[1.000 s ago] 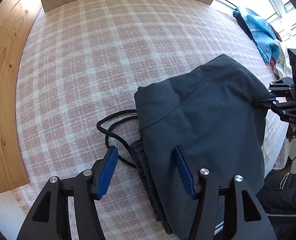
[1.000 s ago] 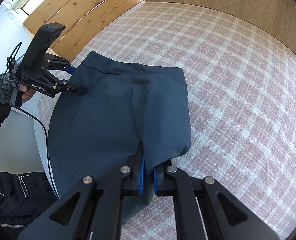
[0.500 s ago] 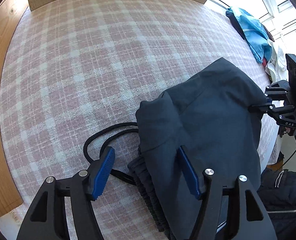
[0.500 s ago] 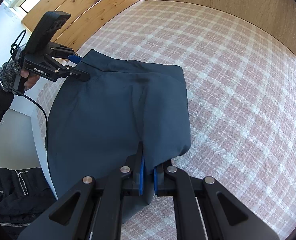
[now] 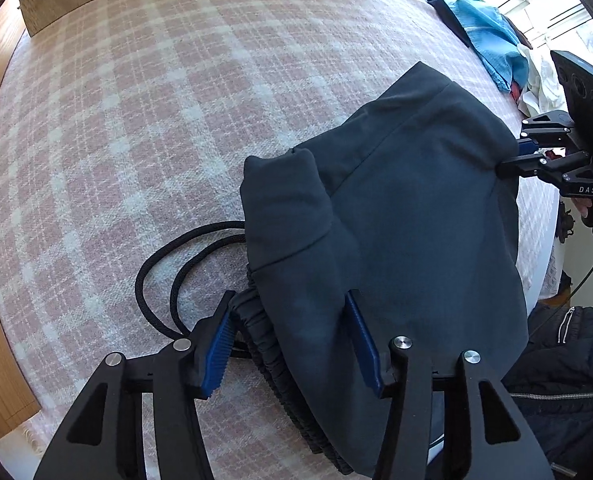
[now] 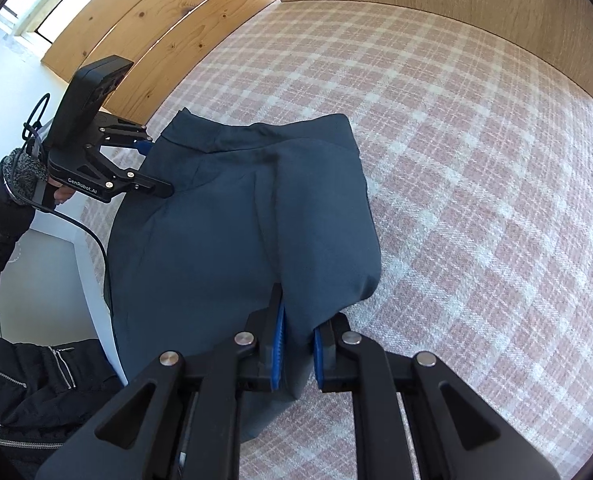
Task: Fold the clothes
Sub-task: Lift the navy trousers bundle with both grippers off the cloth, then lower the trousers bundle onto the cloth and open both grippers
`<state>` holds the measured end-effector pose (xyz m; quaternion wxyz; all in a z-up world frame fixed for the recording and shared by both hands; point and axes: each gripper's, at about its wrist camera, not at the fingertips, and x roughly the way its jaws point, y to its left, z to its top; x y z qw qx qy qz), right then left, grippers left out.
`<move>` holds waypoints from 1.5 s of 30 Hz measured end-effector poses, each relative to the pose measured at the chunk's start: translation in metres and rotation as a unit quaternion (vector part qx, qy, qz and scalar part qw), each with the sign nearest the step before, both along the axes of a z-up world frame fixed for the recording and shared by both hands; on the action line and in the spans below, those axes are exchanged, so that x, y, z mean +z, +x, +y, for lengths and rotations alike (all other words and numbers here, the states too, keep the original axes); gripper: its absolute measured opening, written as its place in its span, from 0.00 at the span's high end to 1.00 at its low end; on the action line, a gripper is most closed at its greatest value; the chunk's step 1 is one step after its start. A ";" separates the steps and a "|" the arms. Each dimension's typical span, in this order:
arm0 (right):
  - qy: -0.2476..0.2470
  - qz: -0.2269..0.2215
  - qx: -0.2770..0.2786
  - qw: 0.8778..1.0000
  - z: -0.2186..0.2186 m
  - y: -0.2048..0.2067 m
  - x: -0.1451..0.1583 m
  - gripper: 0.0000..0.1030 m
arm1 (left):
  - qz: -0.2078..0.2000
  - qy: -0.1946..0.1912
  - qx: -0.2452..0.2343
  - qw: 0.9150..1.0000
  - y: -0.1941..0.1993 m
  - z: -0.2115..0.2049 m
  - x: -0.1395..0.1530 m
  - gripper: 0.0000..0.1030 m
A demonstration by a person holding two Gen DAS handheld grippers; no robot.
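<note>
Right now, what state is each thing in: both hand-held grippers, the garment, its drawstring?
Left hand-held gripper: open, straddling the garment's waistband edge.
Right hand-held gripper: shut on a pinch of the garment.
Garment: dark, folded over, lying on the checked blanket.
Drawstring: loose, looped on the blanket beside the waistband.

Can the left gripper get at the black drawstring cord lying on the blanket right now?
Probably yes: the left gripper is open, and the cord lies uncovered on the blanket just ahead.
</note>
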<state>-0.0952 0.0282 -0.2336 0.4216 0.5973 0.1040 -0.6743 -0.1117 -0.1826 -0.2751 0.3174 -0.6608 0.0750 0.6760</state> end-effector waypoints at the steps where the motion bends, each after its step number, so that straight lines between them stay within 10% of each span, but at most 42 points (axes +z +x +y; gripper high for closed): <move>1: 0.004 0.000 -0.002 1.000 0.001 -0.002 -0.001 0.85 | 0.000 0.000 0.000 1.000 0.000 0.000 0.000 0.52; 12: -0.024 -0.097 -0.054 0.994 -0.002 -0.026 -0.043 0.63 | 0.008 0.016 -0.003 1.000 0.004 -0.002 0.005 0.65; 14: -0.044 -0.105 -0.054 0.992 -0.001 -0.026 -0.045 0.72 | 0.009 0.026 0.006 1.000 0.005 -0.007 0.007 0.71; 15: -0.054 -0.109 -0.049 0.991 -0.001 -0.024 -0.046 0.94 | 0.008 0.032 0.010 0.999 0.005 -0.009 0.009 0.73; 24: -0.078 -0.039 -0.024 0.996 0.000 -0.006 0.007 0.94 | 0.017 0.091 0.033 0.995 0.011 -0.021 0.043 0.85; 28: -0.065 0.080 0.013 0.995 -0.008 0.001 0.062 0.95 | 0.099 0.095 0.017 0.990 -0.004 -0.018 0.102 0.86; 31: -0.065 0.192 0.019 0.979 -0.006 -0.004 0.116 0.95 | 0.222 0.090 -0.005 0.971 -0.012 0.005 0.151 0.86; 35: -0.070 0.385 0.029 0.920 0.011 0.013 0.166 0.95 | 0.357 0.081 -0.062 0.929 0.034 0.027 0.171 0.86; 39: -0.063 0.378 0.054 0.922 0.048 0.045 0.124 0.94 | 0.334 0.086 -0.102 0.933 0.087 0.033 0.084 0.79; 42: 0.028 0.351 0.094 0.931 0.064 0.078 0.057 0.91 | 0.216 0.040 -0.115 0.969 0.110 0.035 0.009 0.81; 45: 0.119 0.319 0.134 0.931 0.081 0.111 -0.010 0.91 | 0.188 0.027 -0.108 0.976 0.123 0.014 0.008 0.81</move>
